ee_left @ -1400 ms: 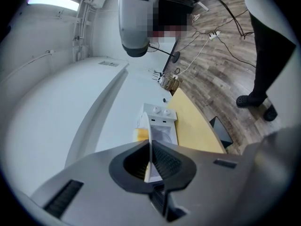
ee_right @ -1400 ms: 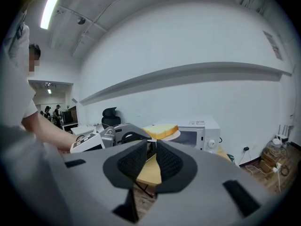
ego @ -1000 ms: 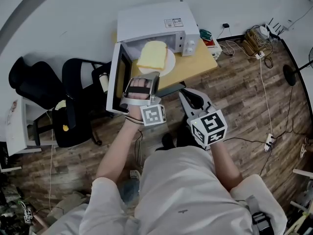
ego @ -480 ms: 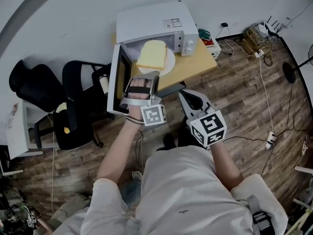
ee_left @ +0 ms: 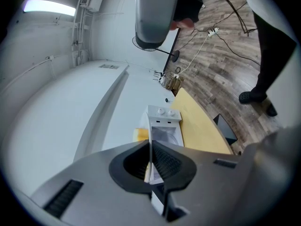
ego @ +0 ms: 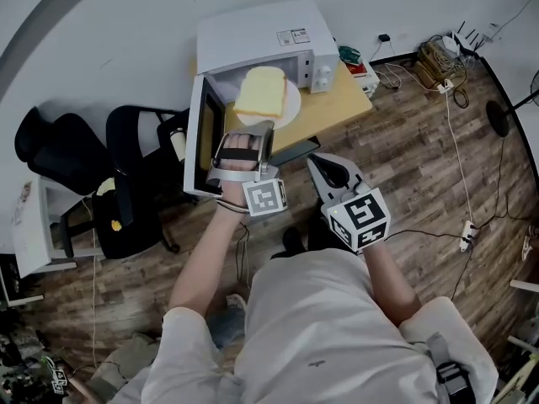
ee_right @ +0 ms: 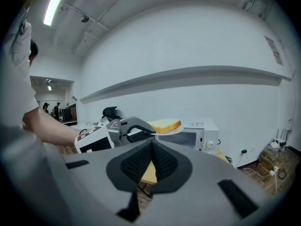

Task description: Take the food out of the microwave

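The left gripper (ego: 258, 133) has its fingers clamped on the rim of a white plate (ego: 291, 108) that carries a slice of bread (ego: 259, 93). Plate and bread are held just in front of the microwave (ego: 261, 36), outside its opening and beside its door (ego: 205, 137), which stands open. The microwave rests on a wooden bench (ego: 337, 108). The right gripper (ego: 313, 163) is farther out from the microwave, near the bench edge. Its fingers are pressed together with nothing between them.
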